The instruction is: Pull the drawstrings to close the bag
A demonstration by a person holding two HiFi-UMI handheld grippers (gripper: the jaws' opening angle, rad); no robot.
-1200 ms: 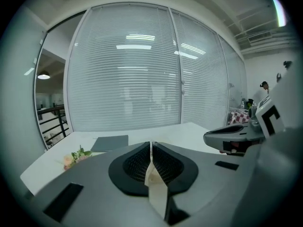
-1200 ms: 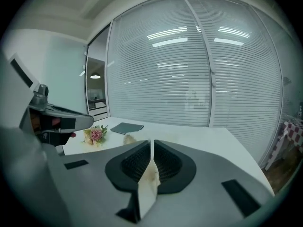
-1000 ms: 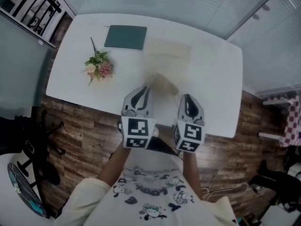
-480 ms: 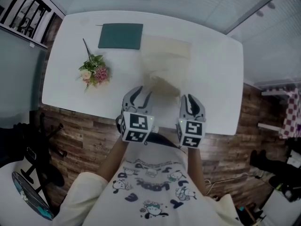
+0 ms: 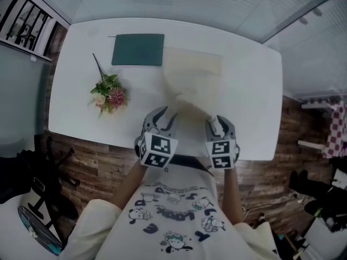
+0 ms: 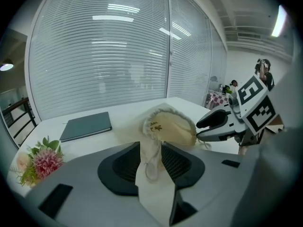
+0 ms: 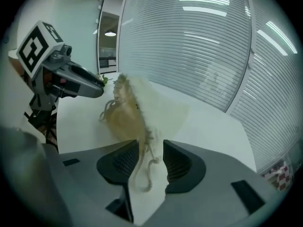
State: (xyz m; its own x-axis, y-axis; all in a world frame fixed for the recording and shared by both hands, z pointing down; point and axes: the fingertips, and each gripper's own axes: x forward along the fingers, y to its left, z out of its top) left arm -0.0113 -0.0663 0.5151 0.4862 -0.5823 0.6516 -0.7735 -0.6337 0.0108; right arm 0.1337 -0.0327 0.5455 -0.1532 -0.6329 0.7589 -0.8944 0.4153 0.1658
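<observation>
A cream drawstring bag (image 5: 191, 72) lies on the white table (image 5: 252, 91), its gathered mouth (image 6: 168, 123) facing the near edge. My left gripper (image 5: 164, 114) sits at the mouth's left side. Its jaws have just been opening and stand open, with a slack loop of drawstring (image 6: 150, 167) lying between them. My right gripper (image 5: 219, 122) is at the mouth's right side. Its jaws have just been opening too, and the other cord (image 7: 142, 171) hangs loose between them. In the left gripper view the right gripper (image 6: 218, 125) shows beside the bag. In the right gripper view the left gripper (image 7: 80, 83) shows beyond the puckered mouth (image 7: 124, 109).
A dark green notebook (image 5: 137, 49) lies at the back left of the table, next to the bag. A small bunch of flowers (image 5: 110, 91) lies at the left. The table's near edge runs just under both grippers, with wooden floor below.
Both grippers have sunk toward the table's near edge, and both have opened. The bag's mouth, held up before, now rests lower on the table.
</observation>
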